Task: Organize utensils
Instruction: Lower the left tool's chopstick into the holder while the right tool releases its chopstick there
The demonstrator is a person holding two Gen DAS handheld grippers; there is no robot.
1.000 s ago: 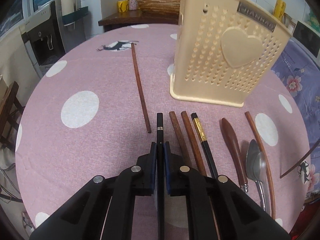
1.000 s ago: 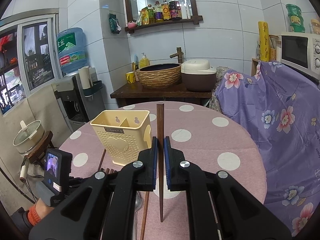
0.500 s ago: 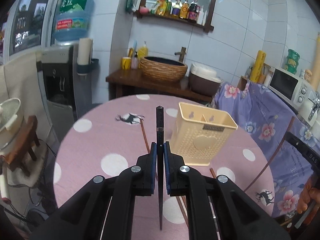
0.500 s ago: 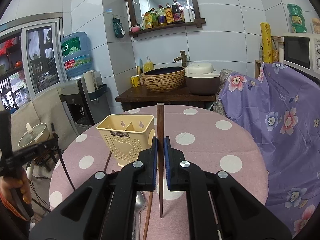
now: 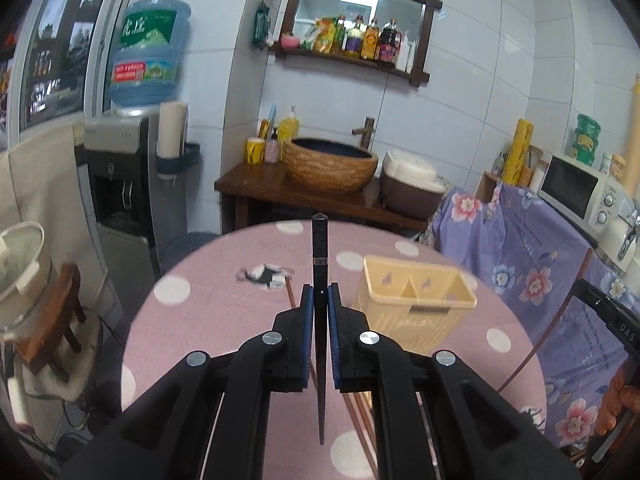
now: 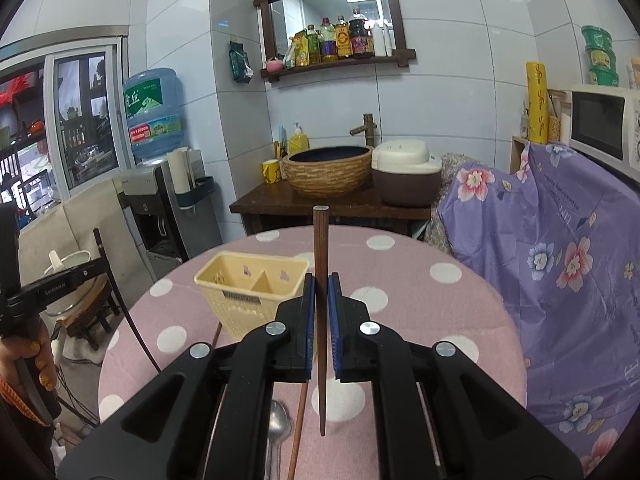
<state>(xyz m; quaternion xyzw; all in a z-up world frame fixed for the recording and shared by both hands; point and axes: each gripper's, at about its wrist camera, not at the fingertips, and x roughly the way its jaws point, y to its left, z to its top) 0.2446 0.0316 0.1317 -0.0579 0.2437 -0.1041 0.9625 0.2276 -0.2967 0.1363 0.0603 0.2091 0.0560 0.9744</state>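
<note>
Two chopsticks are lifted above the round pink polka-dot table (image 6: 460, 312): the left gripper (image 5: 320, 308) is clamped on a black chopstick with a metal band (image 5: 319, 248), the right gripper (image 6: 321, 300) on a brown wooden chopstick (image 6: 320, 240). The cream perforated plastic utensil holder (image 6: 250, 292) looks empty in both compartments. By my reading the sorting has barely begun, with a steel spoon (image 6: 277, 428) and another brown chopstick (image 6: 298, 420) left on the cloth.

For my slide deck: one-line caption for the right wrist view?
Right claw shut on a brown chopstick, held above the dotted table beside the empty cream holder.
</note>
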